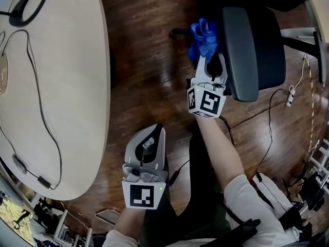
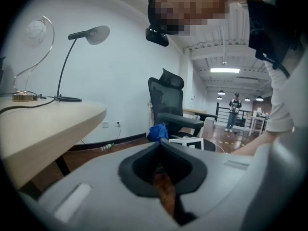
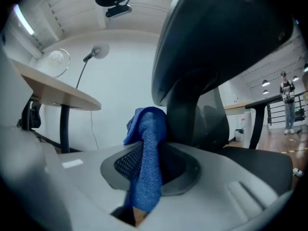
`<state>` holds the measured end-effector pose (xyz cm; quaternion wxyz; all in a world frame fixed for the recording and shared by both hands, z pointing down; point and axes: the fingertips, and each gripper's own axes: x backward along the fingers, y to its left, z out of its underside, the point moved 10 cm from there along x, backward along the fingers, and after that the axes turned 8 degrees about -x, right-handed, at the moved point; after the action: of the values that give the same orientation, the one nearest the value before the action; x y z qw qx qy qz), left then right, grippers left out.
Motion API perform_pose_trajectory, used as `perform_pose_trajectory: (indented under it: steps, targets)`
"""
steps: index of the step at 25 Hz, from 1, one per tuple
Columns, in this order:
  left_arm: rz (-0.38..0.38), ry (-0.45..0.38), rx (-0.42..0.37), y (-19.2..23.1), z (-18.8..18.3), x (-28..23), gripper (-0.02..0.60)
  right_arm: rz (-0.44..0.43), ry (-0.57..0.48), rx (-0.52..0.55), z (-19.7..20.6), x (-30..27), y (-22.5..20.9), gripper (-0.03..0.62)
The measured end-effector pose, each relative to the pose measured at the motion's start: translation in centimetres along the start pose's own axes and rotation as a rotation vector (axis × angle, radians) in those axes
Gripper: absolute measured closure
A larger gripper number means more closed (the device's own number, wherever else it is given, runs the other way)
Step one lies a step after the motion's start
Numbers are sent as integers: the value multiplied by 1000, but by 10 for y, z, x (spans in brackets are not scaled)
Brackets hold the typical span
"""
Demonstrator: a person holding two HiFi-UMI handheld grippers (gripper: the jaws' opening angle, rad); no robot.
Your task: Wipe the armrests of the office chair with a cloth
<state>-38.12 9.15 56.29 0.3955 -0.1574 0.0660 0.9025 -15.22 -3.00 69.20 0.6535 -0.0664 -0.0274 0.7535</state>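
Note:
The office chair's near armrest (image 1: 240, 50) is a long dark grey pad beside the black seat (image 1: 275, 50). My right gripper (image 1: 208, 56) is shut on a blue cloth (image 1: 203, 36), which bunches against the left side of that armrest. In the right gripper view the cloth (image 3: 147, 153) hangs between the jaws, and the armrest (image 3: 216, 37) looms just above and behind it. My left gripper (image 1: 152, 134) hovers low over the wooden floor, well short of the chair, shut with nothing in it. Its view shows the chair (image 2: 166, 100) and cloth (image 2: 157, 132) ahead.
A cream oval table (image 1: 56, 86) fills the left, with a lamp base ring (image 1: 28, 4) and cables on it. Wires trail over the floor (image 1: 149, 76) near the chair. A person (image 2: 234, 110) stands far off in the hall.

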Motion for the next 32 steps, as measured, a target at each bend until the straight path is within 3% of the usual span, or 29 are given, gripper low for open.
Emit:
perform_pose_trajectory:
  steps: [6,8,10,13,16,20,23,27,30,32]
  targets:
    - [-26,23,10,0,9,-2,581,52,273,36,99,-32,-25,506]
    - [-36,24,2,2,12,1,581,9,338,72,114,-32,-26,507]
    - [-52,21,-5,5,9,4,581,-96,329,75,102,-12,-11,507]
    - [-101,-15,-12,9,-15,5,581,-257,268,-50,32,37,15,507]
    - [-174,-38,28,11,-57,13,581,-344,183,-149,-95,85,21,507]
    - [-230,-137,-44,8,-175,16,581,-402,34,-176,-277,100,-3,507]
    - [-260,-198,-66,12,-257,14,581,-414,-97,-129,-383,86,-28,505]
    - [-300,-278,-84,8,-331,29,581,-501,-132,-100,-460,84,-46,503]
    - [-331,-311,-83,-22,-361,46,581,-609,-111,-76,-482,104,-73,503]
    - [-364,-305,-89,-47,-370,58,581,-632,-94,-74,-493,121,-98,503]
